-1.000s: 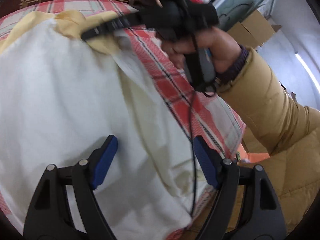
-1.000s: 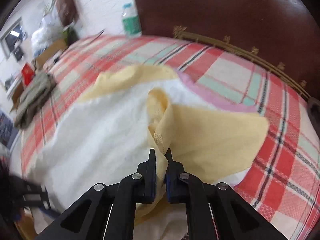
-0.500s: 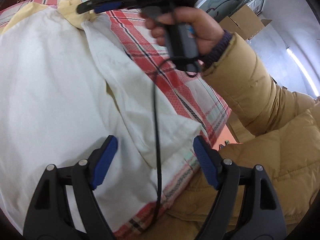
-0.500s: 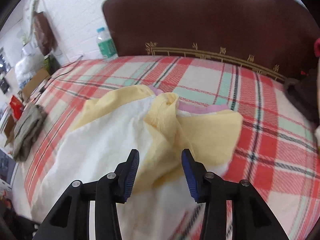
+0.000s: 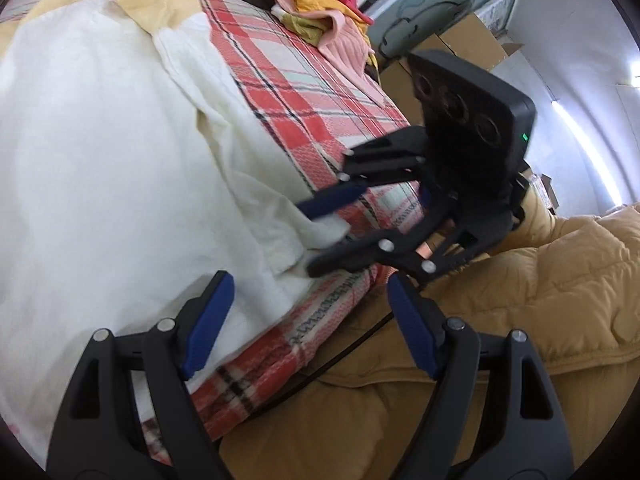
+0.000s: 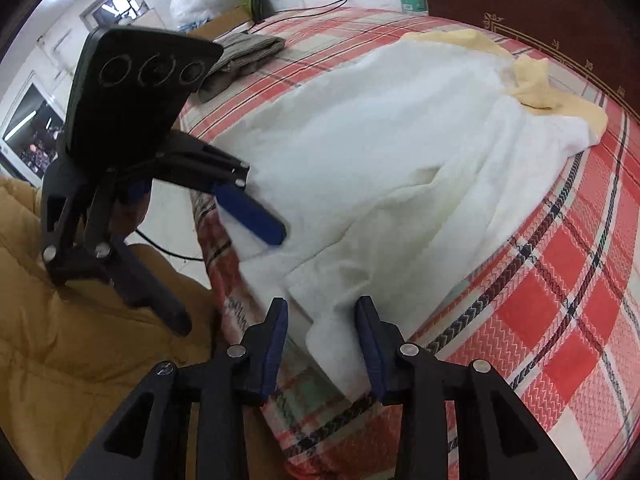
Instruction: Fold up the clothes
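One white garment (image 6: 400,168) lies flat on the plaid bed (image 6: 580,280). In the right wrist view its long axis runs from the hem at 6 o'clock to the yellow collar (image 6: 532,84) at 1 o'clock. At the far left, one folded grey garment (image 6: 240,60) rests at 11 o'clock. Left gripper (image 6: 236,276): jaws wide apart, nothing between them, over the bed edge. Right gripper (image 6: 322,340): jaws closing, the hem corner between them, pads not yet pressing. One pile of clothes (image 5: 320,4) sits at 12 o'clock in the left wrist view.
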### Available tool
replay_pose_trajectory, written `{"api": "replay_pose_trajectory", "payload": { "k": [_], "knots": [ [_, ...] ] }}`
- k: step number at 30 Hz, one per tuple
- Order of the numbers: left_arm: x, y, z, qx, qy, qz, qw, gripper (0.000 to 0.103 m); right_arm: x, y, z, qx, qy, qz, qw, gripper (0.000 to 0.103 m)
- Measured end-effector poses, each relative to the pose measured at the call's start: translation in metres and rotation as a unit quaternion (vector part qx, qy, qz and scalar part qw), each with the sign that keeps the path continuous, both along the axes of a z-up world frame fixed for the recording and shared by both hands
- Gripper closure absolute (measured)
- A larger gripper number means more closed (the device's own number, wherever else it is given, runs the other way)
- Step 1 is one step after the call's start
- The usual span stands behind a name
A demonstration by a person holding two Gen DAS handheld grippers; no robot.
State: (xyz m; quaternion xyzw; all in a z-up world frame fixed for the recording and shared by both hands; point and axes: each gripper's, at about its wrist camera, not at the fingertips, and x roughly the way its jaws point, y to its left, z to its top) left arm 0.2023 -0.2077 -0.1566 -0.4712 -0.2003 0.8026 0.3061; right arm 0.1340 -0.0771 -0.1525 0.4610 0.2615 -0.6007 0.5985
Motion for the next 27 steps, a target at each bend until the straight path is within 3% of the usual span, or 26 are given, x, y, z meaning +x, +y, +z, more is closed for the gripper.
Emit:
{"api": "replay_pose_trajectory", "payload": {
  "k": [5,8,11,13,17,22,27],
  "knots": [
    [0.021,-0.057,0.025,0.006,0.055,0.083,0.9951,0.023,0.0,-0.007,0.036,0.019,0.046,0.05,0.997,0.066],
    [0.044,-0.105,0.035,-0.005,0.083,0.168,0.9823,0.019,-0.006,-0.024,0.07,-0.009,0.082,0.076,0.994,0.058],
    [0.051,-0.134,0.024,-0.016,0.065,0.222,0.9728,0.016,-0.016,-0.058,0.101,-0.048,0.112,0.078,0.989,0.049],
    [0.051,-0.143,0.01,-0.029,0.044,0.23,0.9717,0.016,-0.025,-0.095,0.112,-0.063,0.128,0.056,0.988,0.045],
    [0.045,-0.139,-0.015,-0.03,0.01,0.219,0.9753,0.016,-0.044,-0.185,0.1,-0.053,0.121,0.025,0.991,0.039],
    [0.037,-0.124,-0.023,-0.025,0.013,0.202,0.9789,0.015,-0.067,-0.282,0.053,0.021,0.112,-0.021,0.993,0.039],
    [0.039,-0.126,-0.027,-0.002,0.006,0.198,0.9803,0.016,-0.094,-0.322,0.006,0.084,0.1,-0.095,0.987,0.039]
  ]
}}
